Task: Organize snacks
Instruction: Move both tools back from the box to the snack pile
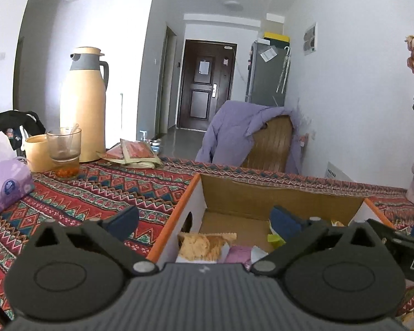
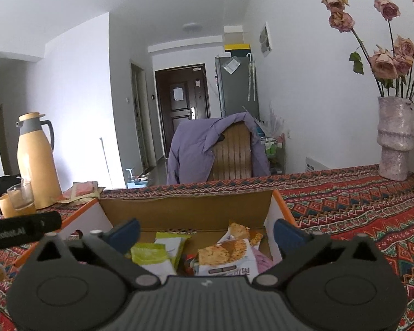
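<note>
We're over the cardboard box [image 2: 185, 209] on the patterned tablecloth [image 2: 358, 209], snack packets [image 2: 226, 253] piled inside it near the front wall. Left gripper [image 1: 204, 220] and right gripper [image 2: 205, 233] both gape wide, holding nothing. We should dip low and pinch one packet's edge cleanly.

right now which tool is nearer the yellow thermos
Left. The left tool sits at the cardboard box's left wall, on the side where the yellow thermos stands. The right tool is over the box's right half, farther from it.
</note>
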